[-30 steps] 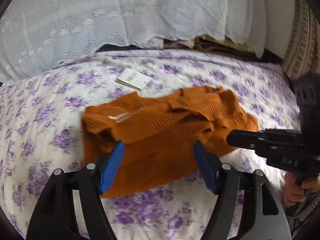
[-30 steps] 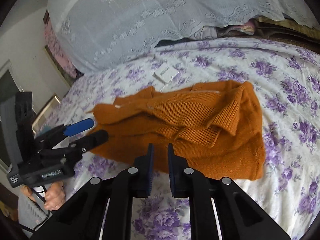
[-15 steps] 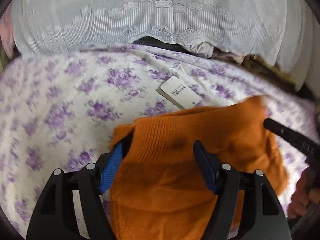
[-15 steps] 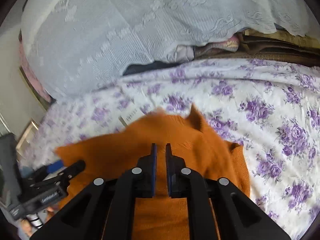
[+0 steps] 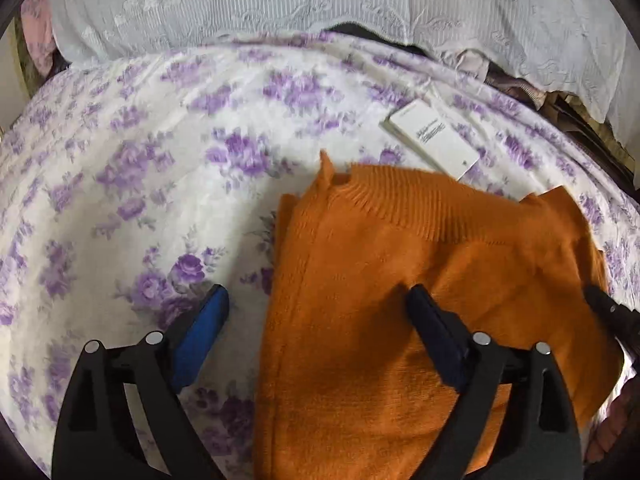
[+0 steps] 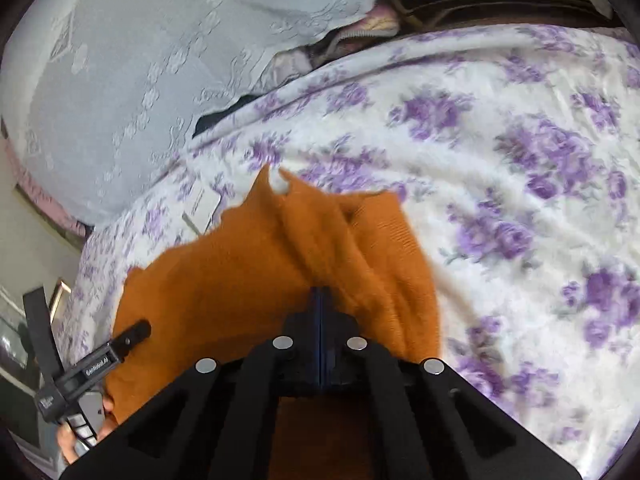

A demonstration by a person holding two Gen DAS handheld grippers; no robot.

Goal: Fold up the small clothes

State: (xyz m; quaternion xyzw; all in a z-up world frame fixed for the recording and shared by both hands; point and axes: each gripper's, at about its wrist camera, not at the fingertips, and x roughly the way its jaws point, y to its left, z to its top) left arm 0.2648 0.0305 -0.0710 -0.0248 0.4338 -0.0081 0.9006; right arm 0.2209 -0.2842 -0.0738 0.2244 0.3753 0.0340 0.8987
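An orange knit sweater (image 5: pixel 400 300) lies crumpled on the flowered bedsheet (image 5: pixel 120 184). My left gripper (image 5: pixel 316 320) hovers low over its left edge with the jaws opening wide. One blue pad is over bare sheet, the other over the knit, and neither presses on it. My right gripper (image 6: pixel 320 300) is shut, and folds of the sweater (image 6: pixel 240 280) bunch and run into its fingertips. The left gripper's finger (image 6: pixel 134 332) shows at the sweater's left side in the right wrist view. A finger of the right gripper (image 5: pixel 600 300) shows at the right edge of the left wrist view.
A white paper tag (image 5: pixel 432 140) lies on the sheet just beyond the sweater, also the tag (image 6: pixel 204 204). A white lace cover (image 5: pixel 280 0) drapes a pile of clothes (image 6: pixel 360 28) at the back. A hand (image 6: pixel 80 436) holds the left gripper's handle.
Both grippers came down close over the sweater. The left jaws spread wider and shifted to its left edge. The right jaws closed fully, with fabric now bunched at their tips.
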